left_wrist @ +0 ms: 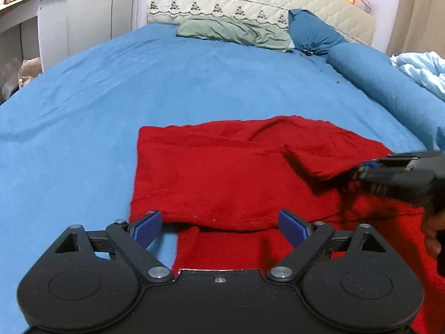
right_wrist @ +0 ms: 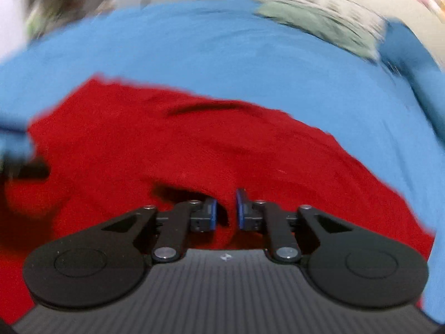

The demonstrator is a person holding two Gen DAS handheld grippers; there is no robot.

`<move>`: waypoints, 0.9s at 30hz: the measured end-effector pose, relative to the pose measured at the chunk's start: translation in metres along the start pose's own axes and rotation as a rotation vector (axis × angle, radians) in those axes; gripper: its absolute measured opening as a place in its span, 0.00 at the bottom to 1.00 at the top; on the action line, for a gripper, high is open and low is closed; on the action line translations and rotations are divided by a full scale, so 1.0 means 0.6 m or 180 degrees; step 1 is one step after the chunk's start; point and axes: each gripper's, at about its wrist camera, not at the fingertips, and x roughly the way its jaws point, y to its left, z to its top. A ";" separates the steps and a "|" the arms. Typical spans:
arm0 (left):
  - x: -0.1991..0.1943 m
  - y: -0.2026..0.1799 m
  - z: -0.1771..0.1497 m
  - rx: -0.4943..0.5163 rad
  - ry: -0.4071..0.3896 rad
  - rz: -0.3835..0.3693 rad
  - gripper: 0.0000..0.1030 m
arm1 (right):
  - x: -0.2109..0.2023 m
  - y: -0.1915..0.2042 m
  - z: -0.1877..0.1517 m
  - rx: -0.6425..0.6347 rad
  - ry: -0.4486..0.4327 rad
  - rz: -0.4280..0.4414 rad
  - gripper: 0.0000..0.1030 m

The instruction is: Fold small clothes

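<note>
A red knitted garment (left_wrist: 222,172) lies partly folded on the blue bed sheet (left_wrist: 139,89). My left gripper (left_wrist: 221,225) is open over its near folded edge, holding nothing. My right gripper (left_wrist: 370,167) comes in from the right and is shut on a lifted fold of the red garment. In the blurred right wrist view, the right gripper (right_wrist: 225,211) has its blue pads (right_wrist: 241,208) close together with red cloth (right_wrist: 194,153) pinched between them.
A green pillow (left_wrist: 233,32), a blue pillow (left_wrist: 314,36) and a blue bolster (left_wrist: 383,83) lie toward the head of the bed. A pale blue duvet (left_wrist: 422,69) is bunched at the right. White furniture (left_wrist: 33,22) stands at the left.
</note>
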 end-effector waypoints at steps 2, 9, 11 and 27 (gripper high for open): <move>-0.003 -0.003 0.000 0.0039 -0.0026 0.0027 0.90 | -0.018 -0.047 -0.009 0.0637 -0.0124 0.0027 0.27; 0.007 0.003 -0.005 0.0005 0.0017 0.0078 0.90 | -0.026 -0.160 -0.100 0.2212 -0.0096 0.0239 0.30; 0.009 0.005 -0.007 -0.0002 0.0025 0.0098 0.90 | -0.028 -0.157 -0.101 0.2092 -0.0164 0.0263 0.33; 0.041 0.015 -0.027 0.0072 0.0063 0.0354 0.89 | -0.093 -0.173 0.020 0.1499 -0.0680 -0.0280 0.19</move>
